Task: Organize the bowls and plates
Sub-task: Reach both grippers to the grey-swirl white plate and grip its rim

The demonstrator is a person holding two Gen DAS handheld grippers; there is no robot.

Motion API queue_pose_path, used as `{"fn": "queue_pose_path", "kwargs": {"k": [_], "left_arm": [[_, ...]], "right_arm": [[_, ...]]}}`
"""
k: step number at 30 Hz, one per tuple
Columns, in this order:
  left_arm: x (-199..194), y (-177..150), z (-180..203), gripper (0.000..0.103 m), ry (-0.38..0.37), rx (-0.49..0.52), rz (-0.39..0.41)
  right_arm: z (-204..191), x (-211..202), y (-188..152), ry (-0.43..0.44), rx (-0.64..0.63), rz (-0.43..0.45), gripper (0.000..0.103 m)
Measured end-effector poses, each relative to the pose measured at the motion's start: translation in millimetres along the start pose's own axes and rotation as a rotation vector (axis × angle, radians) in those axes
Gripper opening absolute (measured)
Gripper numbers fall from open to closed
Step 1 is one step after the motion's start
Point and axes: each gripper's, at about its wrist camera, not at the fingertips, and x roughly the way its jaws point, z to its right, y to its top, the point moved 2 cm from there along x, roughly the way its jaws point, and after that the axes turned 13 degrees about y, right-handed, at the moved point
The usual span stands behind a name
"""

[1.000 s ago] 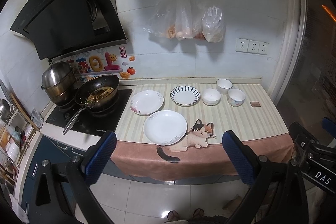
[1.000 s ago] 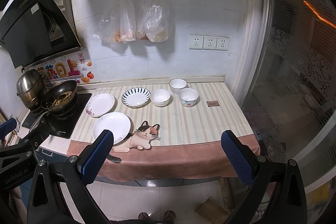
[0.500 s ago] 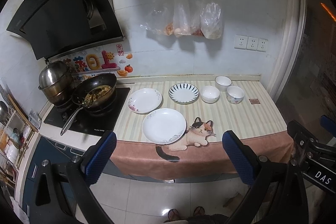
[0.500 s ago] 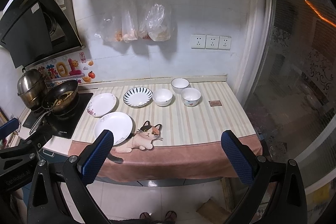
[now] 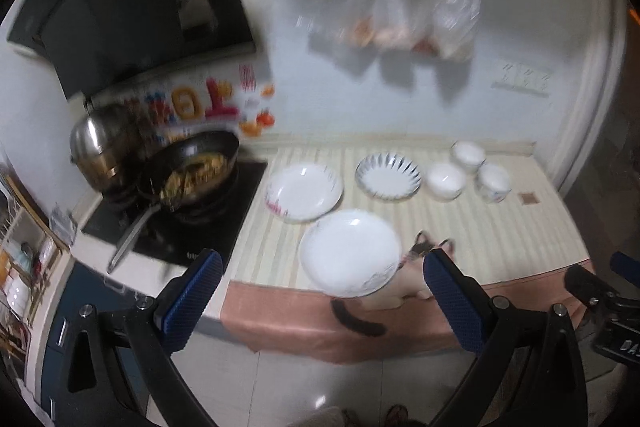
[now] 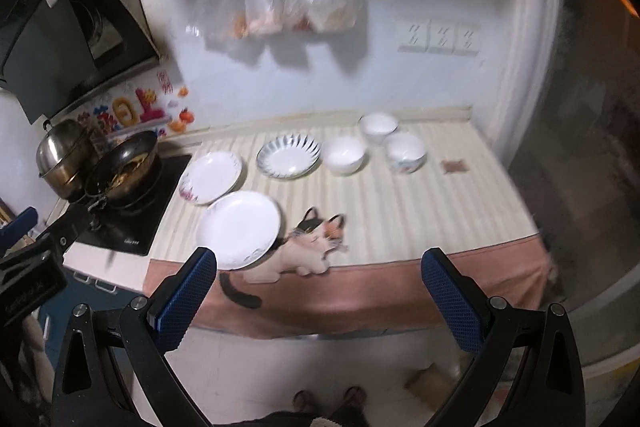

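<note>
Both views have closed in on the counter (image 5: 500, 227); my left gripper (image 5: 320, 303) and right gripper (image 6: 320, 301) hang wide apart, holding nothing, lower frame.

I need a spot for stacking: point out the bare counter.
Bare: striped cloth right of the cat figure, in front of the three bowls. Crowded: left half, three plates beside the stove.

You see a plain white plate (image 6: 239, 230) nearest you, a white plate with blue radiating rim strokes (image 6: 289, 155), three white bowls (image 6: 343, 155), a cream-striped cloth (image 6: 420, 211) edged pink, and blue-padded gripper fingers (image 6: 188, 299).
</note>
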Motion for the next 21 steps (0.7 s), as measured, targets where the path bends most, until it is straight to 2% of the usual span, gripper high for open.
{"fn": "queue_pose_path", "kwargs": {"k": [3, 5, 9, 15, 19, 21], "left_arm": [[60.0, 0.0, -4.5, 0.103, 0.060, 0.016, -0.082], [93.4, -3.7, -5.7, 0.103, 0.068, 0.022, -0.138], [176.0, -13.0, -7.4, 0.102, 0.005, -0.006, -0.306], [285.3, -29.5, 3.6, 0.074, -0.057, -0.053, -0.493], [340.4, -42.2, 23.6, 0.054, -0.124, -0.043, -0.603], [364.5, -49.8, 33.1, 0.049, -0.144, -0.033, -0.662]], "right_arm": [[9.8, 54.4, 3.7, 0.020, 0.015, -0.046, 0.103], [18.9, 101.2, 8.4, 0.050, 0.017, -0.091, 0.103], [39.0, 196.8, 17.6, 0.111, 0.035, -0.189, 0.103], [66.5, 342.6, 29.1, 0.251, 0.105, -0.367, 0.098], [70.7, 424.0, 25.7, 0.319, 0.139, -0.483, 0.081], [71.2, 460.6, 22.8, 0.351, 0.145, -0.530, 0.074]]}}
